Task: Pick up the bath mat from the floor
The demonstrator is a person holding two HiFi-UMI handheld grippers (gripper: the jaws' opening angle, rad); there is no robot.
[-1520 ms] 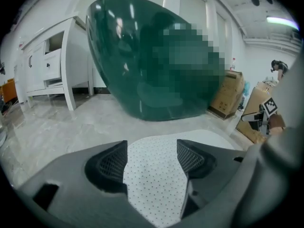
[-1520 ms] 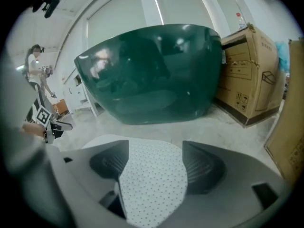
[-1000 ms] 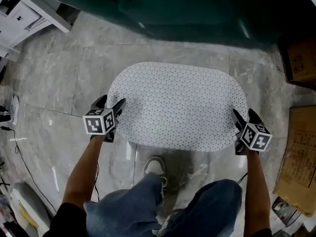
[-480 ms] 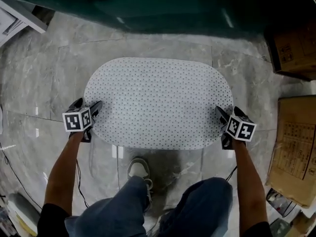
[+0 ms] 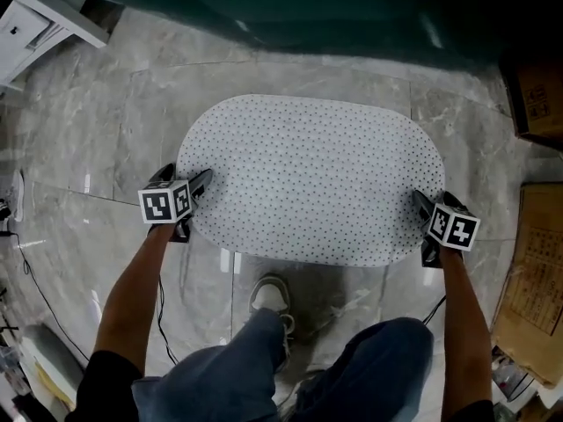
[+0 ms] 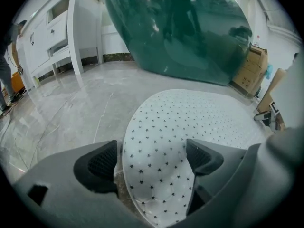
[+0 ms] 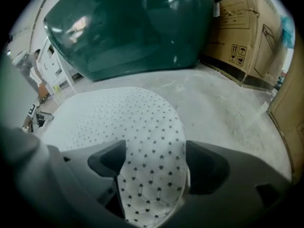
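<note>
The white oval bath mat (image 5: 308,174) with dark dots lies spread on the grey marble floor (image 5: 97,148). My left gripper (image 5: 183,177) is at its left end and my right gripper (image 5: 433,199) at its right end. In the left gripper view (image 6: 152,158) the mat's rounded end (image 6: 156,175) sits between the jaws, which are opening; a narrow gap shows at the left pad (image 6: 102,163). In the right gripper view (image 7: 156,163) the jaws are closing around the other end (image 7: 152,175); the mat reaches toward both pads, and I see no squeeze in it.
A dark green tub (image 5: 308,16) stands just beyond the mat. A white cabinet (image 5: 35,16) is at the far left. Cardboard boxes (image 5: 537,86) and flat cardboard (image 5: 532,280) line the right. My shoe (image 5: 274,295) is near the mat's front edge; a cable (image 5: 26,253) trails at left.
Both grippers have slid a little further onto the mat's ends. The mat lies in about the same spot on the floor.
</note>
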